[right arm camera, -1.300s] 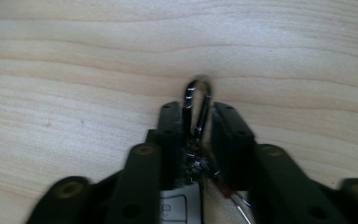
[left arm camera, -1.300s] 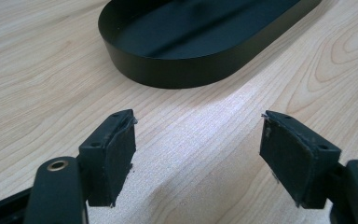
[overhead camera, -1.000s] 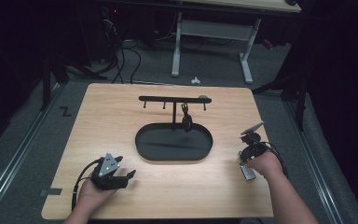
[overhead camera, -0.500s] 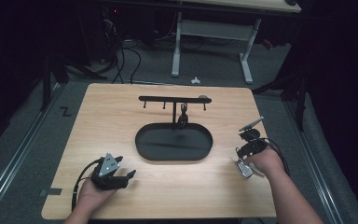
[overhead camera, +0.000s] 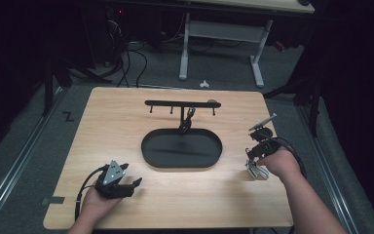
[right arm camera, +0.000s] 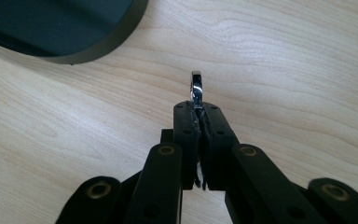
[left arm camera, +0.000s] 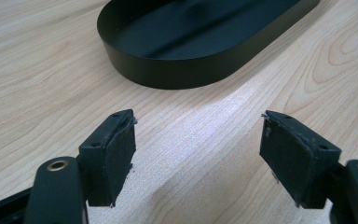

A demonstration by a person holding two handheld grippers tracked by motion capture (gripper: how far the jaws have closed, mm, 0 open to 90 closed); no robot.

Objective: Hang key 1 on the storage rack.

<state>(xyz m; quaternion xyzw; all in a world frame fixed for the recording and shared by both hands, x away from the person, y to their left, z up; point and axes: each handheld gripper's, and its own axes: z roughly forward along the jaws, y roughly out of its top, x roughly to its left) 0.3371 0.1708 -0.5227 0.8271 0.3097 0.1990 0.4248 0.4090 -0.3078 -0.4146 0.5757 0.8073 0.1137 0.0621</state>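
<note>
Pinched edge-on in the closed right claw at the tabletop's right side, the small shiny metal ring looks light, stiff and slippery — best held deep between the pads — while the left claw is open.

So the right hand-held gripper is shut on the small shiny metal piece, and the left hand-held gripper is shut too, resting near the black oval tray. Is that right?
Not quite. The left hand-held gripper is open: the left gripper view shows its pads standing wide apart with bare table between them. The rest holds: the right hand-held gripper is shut on the shiny metal piece, and the black oval tray lies just ahead of the left one.
</note>
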